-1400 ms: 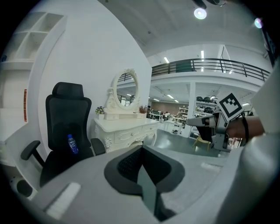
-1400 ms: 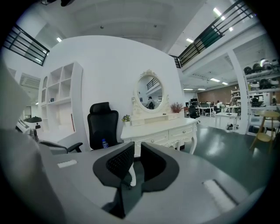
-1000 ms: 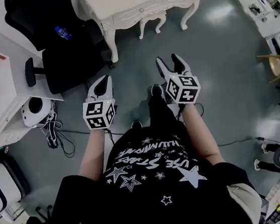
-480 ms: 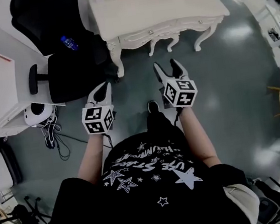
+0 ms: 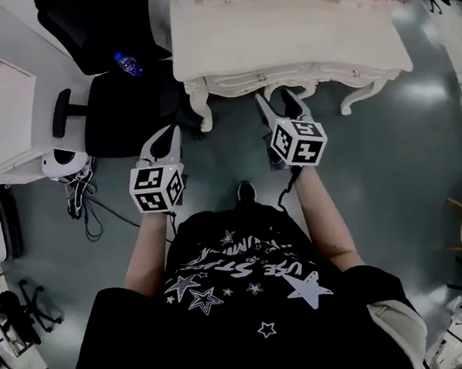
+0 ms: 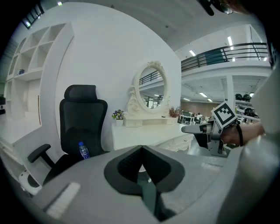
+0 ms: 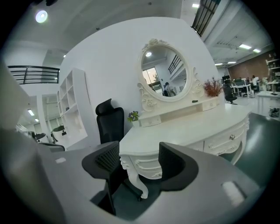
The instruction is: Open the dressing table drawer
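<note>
Dressing table drawer (image 5: 284,75) sits shut in the front of the white dressing table (image 5: 288,35), at the top of the head view. The left gripper (image 5: 172,131) and the right gripper (image 5: 276,99) are held in front of it, the right one just before the drawer front. A black office chair (image 5: 121,105) with a blue bottle (image 5: 126,64) on its seat stands left of the table.

In the left gripper view, the jaws are pressed together with nothing between them.

In the right gripper view, the jaws are spread apart and hold nothing. Between them appears the table's carved leg (image 7: 133,175), farther away.
</note>
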`<act>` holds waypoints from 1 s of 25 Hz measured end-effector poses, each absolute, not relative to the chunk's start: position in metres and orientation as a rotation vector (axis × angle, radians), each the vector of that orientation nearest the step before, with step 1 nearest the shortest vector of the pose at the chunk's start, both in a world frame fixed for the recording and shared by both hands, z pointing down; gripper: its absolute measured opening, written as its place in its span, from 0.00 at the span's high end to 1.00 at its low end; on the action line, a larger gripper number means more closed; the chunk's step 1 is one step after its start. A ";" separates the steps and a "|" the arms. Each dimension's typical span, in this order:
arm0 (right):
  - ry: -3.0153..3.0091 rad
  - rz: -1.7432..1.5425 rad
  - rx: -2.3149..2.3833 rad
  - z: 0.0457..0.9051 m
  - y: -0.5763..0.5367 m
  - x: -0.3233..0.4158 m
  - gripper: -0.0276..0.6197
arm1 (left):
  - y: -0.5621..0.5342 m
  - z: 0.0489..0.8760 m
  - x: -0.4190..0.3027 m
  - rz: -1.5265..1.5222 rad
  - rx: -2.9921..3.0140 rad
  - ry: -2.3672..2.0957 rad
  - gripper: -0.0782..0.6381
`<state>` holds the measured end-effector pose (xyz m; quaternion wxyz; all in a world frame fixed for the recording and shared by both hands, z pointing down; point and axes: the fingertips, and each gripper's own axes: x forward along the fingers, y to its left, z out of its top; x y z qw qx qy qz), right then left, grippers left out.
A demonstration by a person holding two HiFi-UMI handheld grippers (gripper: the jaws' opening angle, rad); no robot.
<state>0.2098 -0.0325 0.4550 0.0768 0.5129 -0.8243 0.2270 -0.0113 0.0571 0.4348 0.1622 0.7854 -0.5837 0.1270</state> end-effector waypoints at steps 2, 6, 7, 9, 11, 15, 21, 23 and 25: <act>-2.490 0.666 1.489 0.455 -0.044 0.207 0.51 | 0.048 0.434 -0.013 0.351 2.211 -1.711 0.89; -2.519 0.616 1.430 0.454 -0.066 0.203 0.53 | 0.033 0.434 -0.015 0.315 2.150 -1.767 0.89; -2.521 0.615 1.426 0.454 -0.071 0.203 0.53 | 0.030 0.435 -0.015 0.311 2.141 -1.770 0.89; -2.521 0.624 1.418 0.457 -0.080 0.199 0.53 | 0.026 0.437 -0.016 0.314 2.130 -1.771 0.89; -2.518 0.627 1.405 0.460 -0.087 0.194 0.53 | 0.020 0.440 -0.021 0.314 2.117 -1.774 0.89; -2.492 0.633 1.402 0.467 -0.105 0.181 0.54 | -0.001 0.448 -0.035 0.307 2.105 -1.753 0.89; -2.426 0.623 1.475 0.473 -0.152 0.169 0.55 | -0.073 0.454 -0.055 0.308 2.166 -1.681 0.89; -2.396 0.624 1.504 0.475 -0.173 0.159 0.55 | -0.102 0.454 -0.063 0.308 2.191 -1.647 0.89; -2.363 0.631 1.534 0.477 -0.195 0.151 0.55 | -0.129 0.455 -0.069 0.310 2.215 -1.602 0.89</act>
